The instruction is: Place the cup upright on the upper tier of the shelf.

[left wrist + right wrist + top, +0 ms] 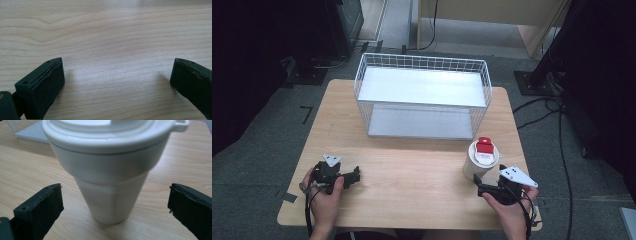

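A white lidded cup (pixel 476 167) with a red tab (pixel 484 145) on its lid stands upright on the right side of the wooden table (pixel 412 180). My right gripper (pixel 479 186) is just in front of it, open. In the right gripper view the cup (pixel 110 170) stands close ahead, between the lines of the two jaws, and my right gripper (pixel 115 195) does not touch it. My left gripper (pixel 355 176) rests open near the table's front left, with bare wood between the jaws in the left gripper view (pixel 117 70).
A white wire basket (pixel 422 62) with two grey shelf plates stands at the back middle of the table; its corner (pixel 15 123) shows behind the cup. Dark equipment and cables lie on the floor around the table.
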A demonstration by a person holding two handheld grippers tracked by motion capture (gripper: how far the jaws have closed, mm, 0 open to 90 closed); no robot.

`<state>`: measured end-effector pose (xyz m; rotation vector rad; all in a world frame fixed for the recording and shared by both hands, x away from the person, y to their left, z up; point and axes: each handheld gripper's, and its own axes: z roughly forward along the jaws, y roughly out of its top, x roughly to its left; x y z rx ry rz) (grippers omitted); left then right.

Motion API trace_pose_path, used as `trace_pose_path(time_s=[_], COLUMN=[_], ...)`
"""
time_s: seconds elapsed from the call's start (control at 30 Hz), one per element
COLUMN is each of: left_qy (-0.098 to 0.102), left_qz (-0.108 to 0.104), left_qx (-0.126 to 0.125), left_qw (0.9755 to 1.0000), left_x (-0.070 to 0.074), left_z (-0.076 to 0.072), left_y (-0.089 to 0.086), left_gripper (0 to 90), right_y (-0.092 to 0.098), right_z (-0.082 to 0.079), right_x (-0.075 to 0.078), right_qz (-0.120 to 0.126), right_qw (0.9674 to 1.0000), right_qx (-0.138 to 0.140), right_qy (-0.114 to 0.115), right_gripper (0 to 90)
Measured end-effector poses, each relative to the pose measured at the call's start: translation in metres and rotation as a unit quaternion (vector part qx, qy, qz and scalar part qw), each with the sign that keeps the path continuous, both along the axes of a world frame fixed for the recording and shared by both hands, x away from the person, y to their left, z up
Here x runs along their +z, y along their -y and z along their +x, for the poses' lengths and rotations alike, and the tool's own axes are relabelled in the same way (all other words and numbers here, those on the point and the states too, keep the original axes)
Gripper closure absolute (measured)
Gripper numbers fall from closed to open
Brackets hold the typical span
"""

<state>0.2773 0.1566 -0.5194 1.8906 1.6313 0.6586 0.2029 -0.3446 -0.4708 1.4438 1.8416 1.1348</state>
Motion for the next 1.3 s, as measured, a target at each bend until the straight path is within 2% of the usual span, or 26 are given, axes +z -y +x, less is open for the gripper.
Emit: trace_pose_path(time_s=[0.13,0.2,0.27,0.37,0.5,0.6,0.63,0.87,1.1,1.3], left_qy=[0.000,0.000,0.000,0.000,0.000,0.000,0.000,0.000,0.000,0.000], left_qz=[0.000,0.000,0.000,0.000,0.000,0.000,-0.001,-0.001,-0.001,-0.001], left_qx=[0.000,0.000,0.000,0.000,0.000,0.000,0.002,0.003,0.003,0.003], left_qw=[1.0000,1.0000,1.0000,1.0000,1.0000,1.0000,1.0000,1.0000,1.0000,1.0000], left_x=[0.000,0.000,0.000,0.000,0.000,0.000,0.000,0.000,0.000,0.000], left_z=[0.000,0.000,0.000,0.000,0.000,0.000,0.000,0.001,0.001,0.001], left_y=[0.000,0.000,0.000,0.000,0.000,0.000,0.000,0.000,0.000,0.000], left_gripper=[0.0,0.0,0.0,0.0,0.0,0.0,0.0,0.0,0.0,0.0], right_y=[-0.007,-0.012,-0.015,-0.017,-0.018,-0.019,-0.018,-0.017,-0.023,-0.025], right_z=[0.006,0.009,0.012,0.015,0.020,0.024,0.025,0.029,0.032,0.034], right_x=[0.000,-0.001,-0.002,-0.002,-0.003,-0.005,-0.006,-0.010,-0.012,-0.013], right_qz=[-0.001,-0.009,-0.013,-0.009,0.005,0.012,0.025,0.045,0.030,0.030], right_qw=[1.0000,0.9998,0.9997,0.9997,0.9996,0.9995,0.9993,0.9987,0.9986,0.9984], right_qx=[-0.001,-0.015,-0.016,-0.020,-0.023,-0.026,-0.027,-0.026,-0.038,-0.044], right_qy=[0.000,0.005,0.008,0.013,0.016,0.014,0.007,0.006,0.019,0.016], right_gripper=[1.1,5.1,6.0,7.2,9.6,8.9,8.5,7.0,7.3,7.3])
